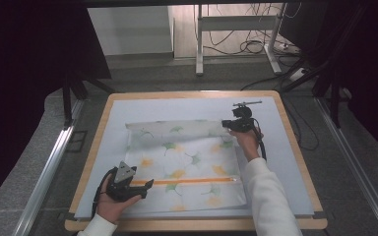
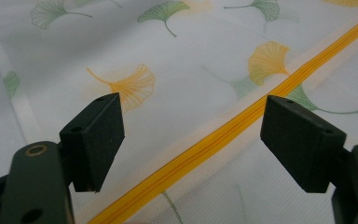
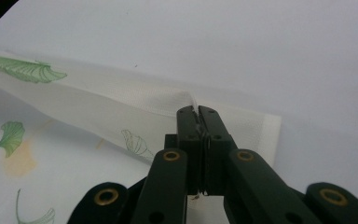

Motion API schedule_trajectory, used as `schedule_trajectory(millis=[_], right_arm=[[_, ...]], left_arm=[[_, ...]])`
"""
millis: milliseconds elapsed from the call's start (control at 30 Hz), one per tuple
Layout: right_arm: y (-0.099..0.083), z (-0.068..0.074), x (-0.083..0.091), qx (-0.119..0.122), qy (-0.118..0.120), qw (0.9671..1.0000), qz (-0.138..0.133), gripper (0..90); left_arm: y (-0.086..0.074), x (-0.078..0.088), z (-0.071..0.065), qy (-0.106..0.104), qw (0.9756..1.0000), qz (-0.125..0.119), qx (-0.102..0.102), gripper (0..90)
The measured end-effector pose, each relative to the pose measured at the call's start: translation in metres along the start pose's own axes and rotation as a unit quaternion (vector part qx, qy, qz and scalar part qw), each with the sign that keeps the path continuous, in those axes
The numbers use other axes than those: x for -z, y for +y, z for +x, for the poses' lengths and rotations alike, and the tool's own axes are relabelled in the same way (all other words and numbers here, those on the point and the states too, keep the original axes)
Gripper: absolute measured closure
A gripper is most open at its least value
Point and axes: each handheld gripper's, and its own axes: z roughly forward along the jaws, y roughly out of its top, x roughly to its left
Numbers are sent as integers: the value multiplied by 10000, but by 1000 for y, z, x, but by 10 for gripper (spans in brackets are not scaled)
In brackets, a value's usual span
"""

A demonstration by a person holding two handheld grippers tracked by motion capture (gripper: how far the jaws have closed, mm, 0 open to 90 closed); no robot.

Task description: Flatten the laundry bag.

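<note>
A white mesh bag [image 1: 182,162] printed with green and orange ginkgo leaves lies flat on the table, an orange zipper [image 1: 187,181] running across its near part. My left gripper [image 1: 146,185] rests at the zipper's left end, jaws wide apart; in the left gripper view the zipper [image 2: 214,140] passes between the open fingers [image 2: 95,140]. My right gripper [image 1: 225,124] is at the bag's far right corner. In the right gripper view its jaws are shut on a pinched fold of the bag's edge [image 3: 135,107], lifted slightly off the white sheet.
The bag lies on a white sheet [image 1: 285,162] covering a wooden-rimmed table [image 1: 295,142]. Beyond the table are a grey floor, metal table legs [image 1: 199,44] and loose cables [image 1: 256,46].
</note>
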Motion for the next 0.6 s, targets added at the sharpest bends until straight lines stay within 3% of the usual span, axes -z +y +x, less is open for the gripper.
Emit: schedule_trajectory(millis=[100, 167, 600], right_arm=[[0, -3, -3, -60, -15, 10000, 30, 876], [0, -8, -5, -242, 45, 9997, 39, 875], [16, -16, -11, -374, -54, 9993, 27, 874]], left_arm=[[0, 0, 0, -7, 10000, 1, 1, 212], [0, 0, 0, -12, 10000, 7, -6, 212], [-1, 0, 0, -26, 10000, -6, 6, 212]])
